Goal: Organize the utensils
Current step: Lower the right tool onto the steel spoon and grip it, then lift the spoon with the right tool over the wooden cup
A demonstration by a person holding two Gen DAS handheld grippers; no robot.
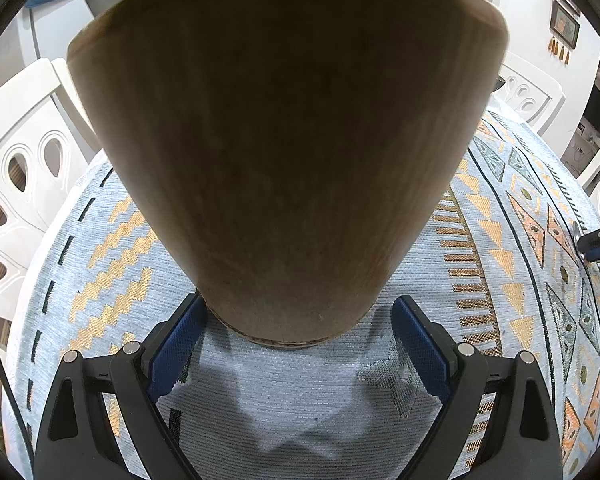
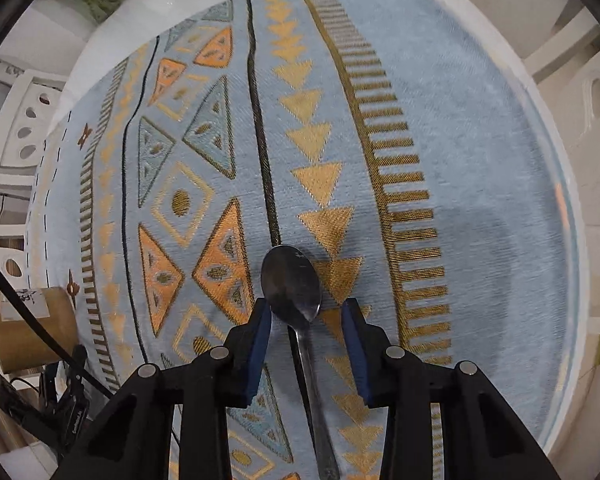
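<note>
A tall wooden utensil holder [image 1: 284, 140] stands upright on the patterned blue tablecloth [image 1: 112, 264] and fills most of the left wrist view. My left gripper [image 1: 300, 304] is open around its base. The left pad [image 1: 180, 340] lies against the wood, while the right pad [image 1: 420, 344] stands a little clear of it. In the right wrist view a metal spoon [image 2: 290, 280] lies flat on the cloth, bowl pointing away. My right gripper [image 2: 306, 304] points down over it, open, one blue pad on each side of the spoon's neck and neither touching it.
White chairs [image 1: 16, 168] [image 2: 596, 92] ring the round table. A brown cylinder with a white label [image 2: 32, 328] sits at the left edge of the right wrist view, with black cables beside it. Bare cloth stretches beyond the spoon.
</note>
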